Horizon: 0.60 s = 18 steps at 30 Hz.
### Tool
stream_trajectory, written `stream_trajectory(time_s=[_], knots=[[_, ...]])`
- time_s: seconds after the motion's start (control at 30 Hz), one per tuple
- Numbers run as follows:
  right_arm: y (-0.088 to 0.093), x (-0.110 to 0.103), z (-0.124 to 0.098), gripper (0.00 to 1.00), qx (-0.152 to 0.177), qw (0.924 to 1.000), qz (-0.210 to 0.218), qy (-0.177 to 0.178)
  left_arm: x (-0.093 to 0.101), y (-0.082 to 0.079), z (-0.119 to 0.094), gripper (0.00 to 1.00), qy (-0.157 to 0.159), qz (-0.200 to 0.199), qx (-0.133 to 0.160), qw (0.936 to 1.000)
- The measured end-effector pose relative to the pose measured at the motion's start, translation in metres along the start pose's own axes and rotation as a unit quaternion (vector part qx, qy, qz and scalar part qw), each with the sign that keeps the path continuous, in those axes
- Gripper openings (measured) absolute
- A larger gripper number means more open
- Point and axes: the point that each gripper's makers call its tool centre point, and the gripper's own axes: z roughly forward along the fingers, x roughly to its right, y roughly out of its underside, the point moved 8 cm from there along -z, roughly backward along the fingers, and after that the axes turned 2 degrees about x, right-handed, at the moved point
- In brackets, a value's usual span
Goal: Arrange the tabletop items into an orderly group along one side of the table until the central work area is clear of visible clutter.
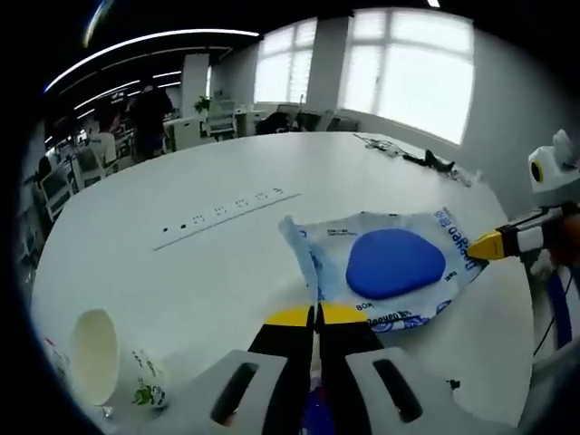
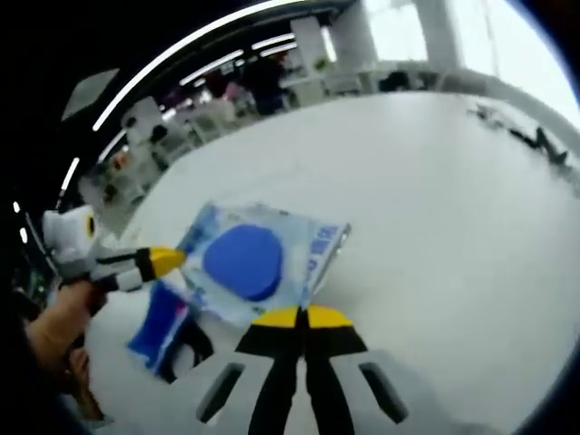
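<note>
Left gripper view, surface: I see a wide white desk, rounded at its edges, with a row of small dark marks along a thin line near its middle.
Left gripper view, room: open office behind, bright windows at the far side, ceiling light strips, chairs and other desks, a person standing far off.
Left gripper view, task thing: a flat plastic packet with a blue oval panel lies on the desk just ahead of my left gripper.
Left gripper view, writing: blue print runs along the packet's border; I cannot read it.
Left gripper view, fingers: yellow tips pressed together on the packet's near corner, gripping it.
Left gripper view, other tool: the right gripper comes in from the right, its yellow tip touching the packet's far edge.
Left gripper view, edges: a white paper cup lies tipped on its side near the desk rim; cables lie far across. The middle stretch of desk is bare.

Right gripper view, surface: same white desk, broad open run ahead.
Right gripper view, task thing: the packet lies just beyond my right gripper.
Right gripper view, fingers: tips clenched on the packet's near edge.
Right gripper view, other tool: the left gripper, held in a hand, pinches the packet's opposite side.
Right gripper view, below: a dark blue item lies under the packet's lower corner; I cannot tell what it is.
</note>
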Motion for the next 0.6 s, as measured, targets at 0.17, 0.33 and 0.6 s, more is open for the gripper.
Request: stream_trajectory(time_s=[0.17,0.33,0.6], knots=[[-0.008,-0.004,0.01,0.0,-0.009,0.9997,-0.021,-0.011,-0.006,0.001,-0.007,0.0,-0.015,-0.006,0.009,0.9998],[-0.019,-0.009,0.022,0.0,-0.011,0.9989,-0.039,-0.024,-0.013,0.003,-0.011,0.0,-0.039,-0.027,0.019,0.9987],[-0.034,-0.018,0.038,0.0,-0.007,0.9967,-0.07,-0.042,-0.025,0.009,-0.018,0.0,-0.063,-0.063,0.026,0.9957]])
